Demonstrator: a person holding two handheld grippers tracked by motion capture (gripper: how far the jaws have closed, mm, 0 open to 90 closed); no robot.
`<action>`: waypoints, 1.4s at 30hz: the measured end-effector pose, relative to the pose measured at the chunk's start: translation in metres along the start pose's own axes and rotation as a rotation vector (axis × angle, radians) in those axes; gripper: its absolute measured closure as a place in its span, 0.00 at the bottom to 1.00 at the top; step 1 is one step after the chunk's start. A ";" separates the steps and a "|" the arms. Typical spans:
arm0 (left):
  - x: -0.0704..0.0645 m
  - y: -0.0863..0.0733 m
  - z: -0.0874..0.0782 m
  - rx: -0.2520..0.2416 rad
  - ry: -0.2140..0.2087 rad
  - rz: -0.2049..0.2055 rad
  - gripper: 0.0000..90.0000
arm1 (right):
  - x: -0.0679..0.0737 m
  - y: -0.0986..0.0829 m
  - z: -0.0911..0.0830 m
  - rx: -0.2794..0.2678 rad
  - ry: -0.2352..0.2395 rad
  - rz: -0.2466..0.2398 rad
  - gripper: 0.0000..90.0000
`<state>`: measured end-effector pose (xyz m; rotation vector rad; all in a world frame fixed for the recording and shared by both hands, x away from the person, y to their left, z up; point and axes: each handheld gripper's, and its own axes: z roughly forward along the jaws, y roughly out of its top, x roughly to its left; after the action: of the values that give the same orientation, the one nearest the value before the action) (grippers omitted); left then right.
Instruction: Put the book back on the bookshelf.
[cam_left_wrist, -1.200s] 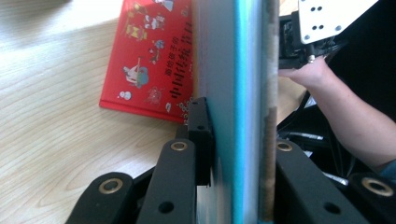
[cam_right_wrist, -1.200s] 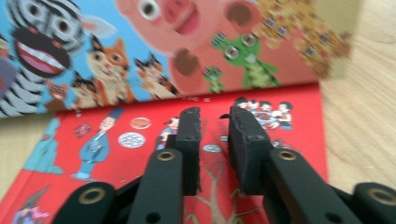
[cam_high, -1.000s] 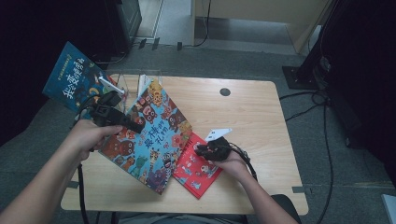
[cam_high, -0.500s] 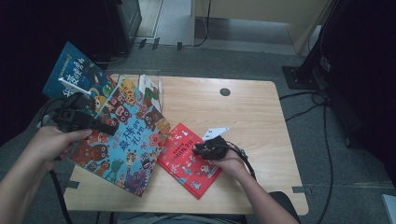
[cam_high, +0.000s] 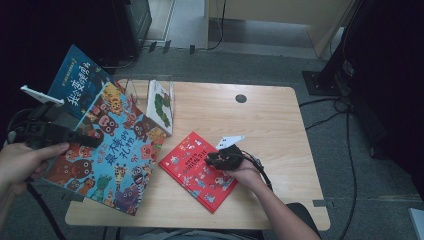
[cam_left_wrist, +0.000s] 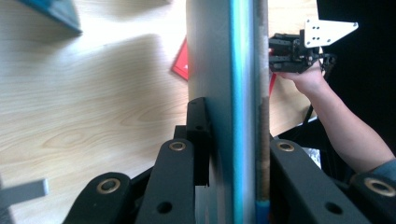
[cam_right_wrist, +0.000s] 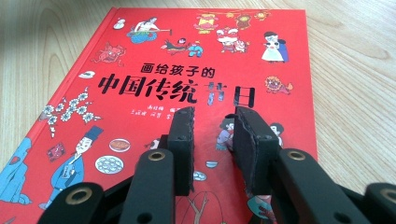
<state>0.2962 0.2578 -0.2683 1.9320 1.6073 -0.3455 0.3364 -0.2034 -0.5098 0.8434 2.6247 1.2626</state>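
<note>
Animal picture book (cam_high: 112, 150) sits clamped in our left gripper (cam_high: 75, 137), lifted off the table's (cam_high: 280, 125) left edge, its long axis running from near-right to far-left. Our right gripper (cam_high: 220, 159), jaws slightly apart and gripping nothing, rests on the red book (cam_high: 192, 167) beside it. Farther back stand a white book (cam_high: 161, 105) and a blue book (cam_high: 80, 82).

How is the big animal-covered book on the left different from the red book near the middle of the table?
The animal book is larger and crowded with cartoon animals; the red book is smaller, with a plain red cover and small figures. The animal book is clamped at its edge by the left hand-held gripper and hangs past the table's left edge; the red book lies flat wholly on the table, with the right hand-held gripper resting over it, jaws apart. Both are picture books with Chinese titles.
</note>
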 end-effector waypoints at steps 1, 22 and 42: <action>0.002 -0.001 -0.004 -0.007 0.003 -0.008 0.88 | 0.000 0.000 0.000 -0.001 0.001 -0.002 0.77; 0.039 0.030 -0.086 -0.168 0.087 -0.145 0.89 | 0.000 0.001 0.002 -0.006 0.006 -0.006 0.76; 0.053 0.117 -0.060 -0.201 0.223 -0.177 0.89 | 0.004 0.001 0.005 -0.018 -0.004 -0.032 0.75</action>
<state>0.4106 0.3256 -0.2180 1.7297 1.8849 -0.0345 0.3354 -0.1972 -0.5119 0.7970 2.6088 1.2725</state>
